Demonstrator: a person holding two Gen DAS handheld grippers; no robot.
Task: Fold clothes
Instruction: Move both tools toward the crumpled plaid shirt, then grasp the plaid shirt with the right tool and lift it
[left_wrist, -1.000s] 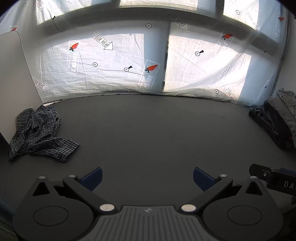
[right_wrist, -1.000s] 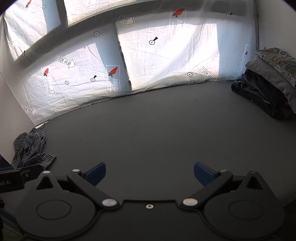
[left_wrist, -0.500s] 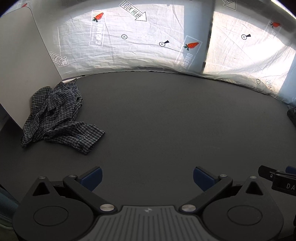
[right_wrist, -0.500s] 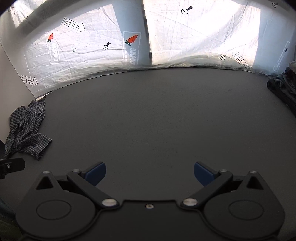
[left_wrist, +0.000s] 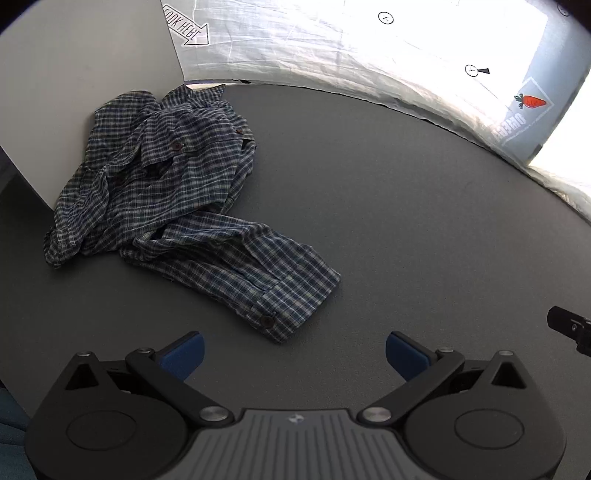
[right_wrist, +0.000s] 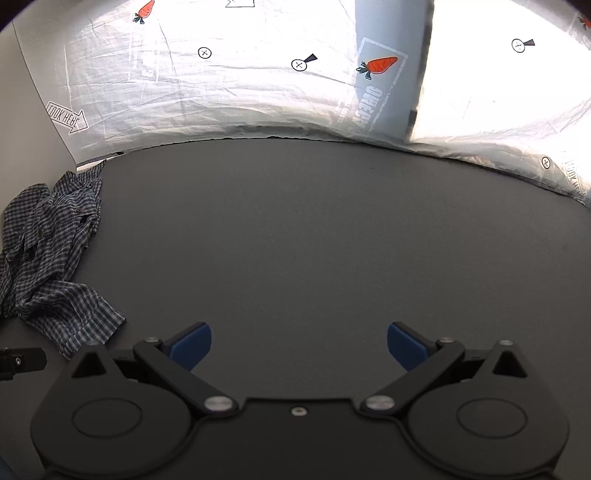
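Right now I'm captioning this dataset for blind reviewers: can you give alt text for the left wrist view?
A crumpled plaid shirt lies on a dark grey table near a white wall, one cuffed sleeve stretched toward the open, empty left gripper. A sunlit white sheet with carrot prints hangs behind.

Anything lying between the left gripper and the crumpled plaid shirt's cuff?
No. In the left wrist view, only bare dark grey tabletop separates the open left gripper from the blue-and-white plaid button-up shirt, whose buttoned cuff lies nearest.
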